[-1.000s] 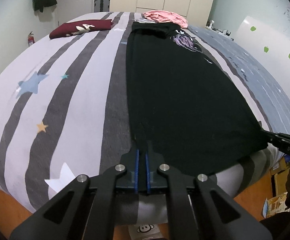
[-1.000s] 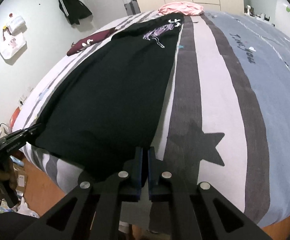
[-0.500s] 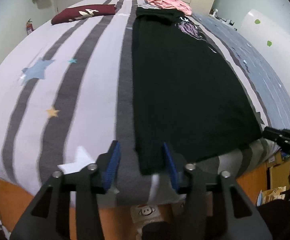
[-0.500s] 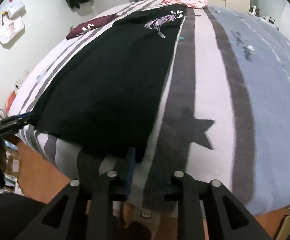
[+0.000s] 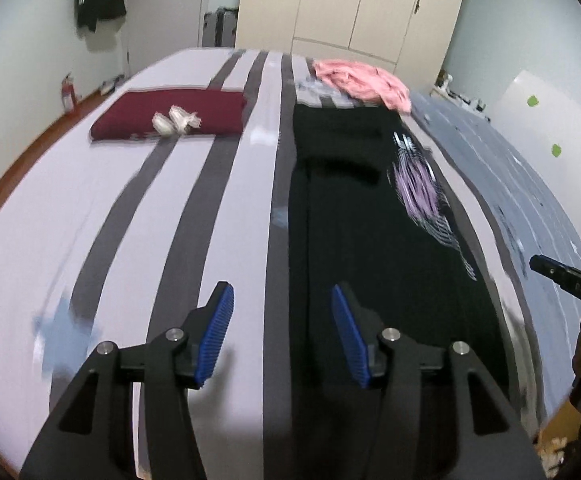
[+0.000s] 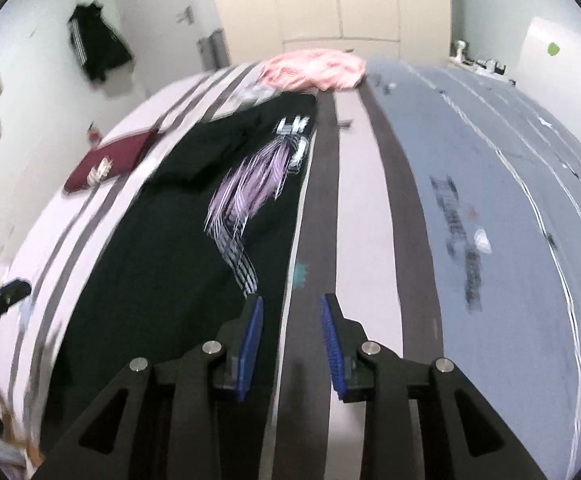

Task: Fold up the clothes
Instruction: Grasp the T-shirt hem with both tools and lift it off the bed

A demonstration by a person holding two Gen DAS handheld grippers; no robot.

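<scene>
The black printed T-shirt [image 5: 374, 240] is laid lengthwise on the striped bed [image 5: 218, 208], ready for folding. The left gripper [image 5: 282, 334] and right gripper [image 6: 290, 344] are opening, empty, above its six-o'clock end, presumably for regrasping.

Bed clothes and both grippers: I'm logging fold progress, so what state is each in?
black garment: spread flat lengthwise, sides folded in, released.
maroon garment: folded.
pink garment: crumpled, unfolded.
left gripper: opening, nothing between the pads.
right gripper: opening, empty.
wardrobe doors: closed.
</scene>
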